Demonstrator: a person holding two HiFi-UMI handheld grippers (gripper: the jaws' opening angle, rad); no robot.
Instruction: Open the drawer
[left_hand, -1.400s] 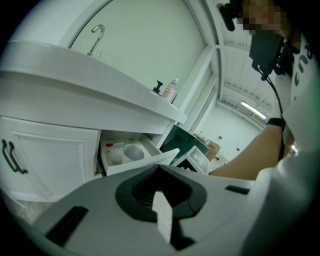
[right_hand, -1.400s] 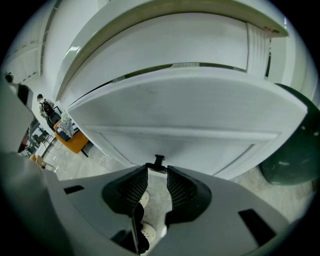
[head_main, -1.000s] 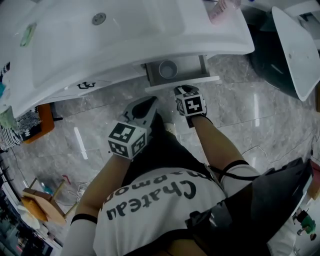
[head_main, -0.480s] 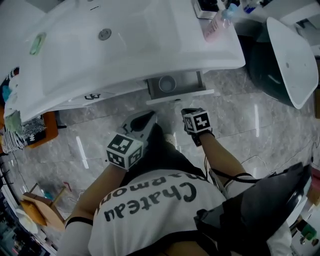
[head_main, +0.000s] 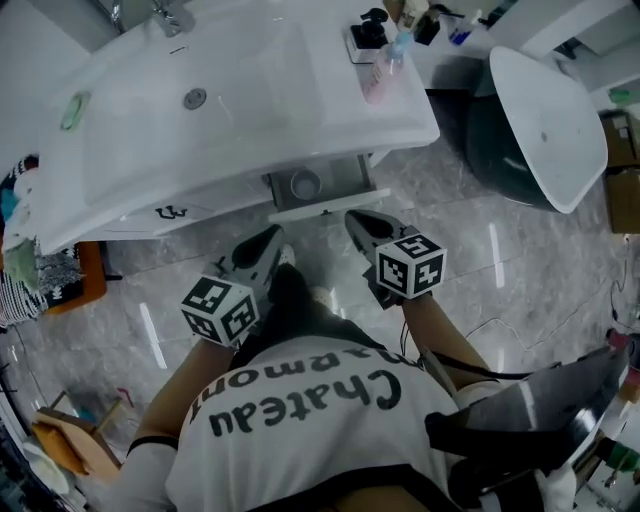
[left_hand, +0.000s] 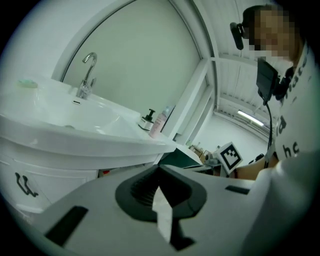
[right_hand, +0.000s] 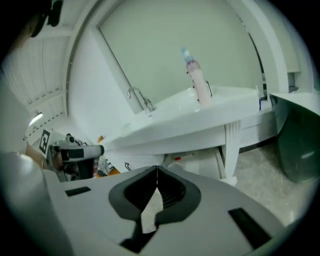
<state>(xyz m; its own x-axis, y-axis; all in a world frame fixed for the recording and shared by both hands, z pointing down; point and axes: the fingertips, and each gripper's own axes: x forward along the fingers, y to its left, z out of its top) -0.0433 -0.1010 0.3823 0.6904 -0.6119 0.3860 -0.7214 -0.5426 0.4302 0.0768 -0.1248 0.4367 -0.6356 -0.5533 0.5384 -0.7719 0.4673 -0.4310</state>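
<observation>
Drawer (head_main: 318, 186) stood open. It was pulled out toward the person from under the near rim of the washbasin (head_main: 230, 90), and that rim overhung its far part. Its white front panel (head_main: 330, 206) ran left to right as the nearest fixed edge. A round grey fitting (head_main: 305, 184) sat inside.

Left claw (head_main: 268, 245): jaws together, nothing between them. It sat near-left of the front panel, apart from it.
Right claw (head_main: 360, 225): jaws together, also empty. Its tip was just on the near side of the panel's right half, with no contact seen.

Open room: bare marble floor (head_main: 480, 260) lay right of the right claw and between the two claws. On the right the room was bounded by a dark bin (head_main: 500, 140) with a white lid, close to the washbasin's right edge. On the left it was bounded by an orange stool (head_main: 88, 275) under the basin's left end.

Views compared:
- The head view alone showed the drawer's interior and both marker cubes together.
- The left claw (left_hand: 159, 172) view showed the faucet (left_hand: 87, 75), a dark dispenser (left_hand: 146, 120) and a pink bottle (left_hand: 159, 122) along the basin top. It also showed the right claw's marker cube (left_hand: 230, 156). The drawer did not show there.
- The right claw (right_hand: 157, 172) view showed the drawer (right_hand: 200, 162) from the side, low under the basin (right_hand: 190, 120), with a gap between it and the closed jaws. The bin (right_hand: 300, 145) was at far right.
</observation>
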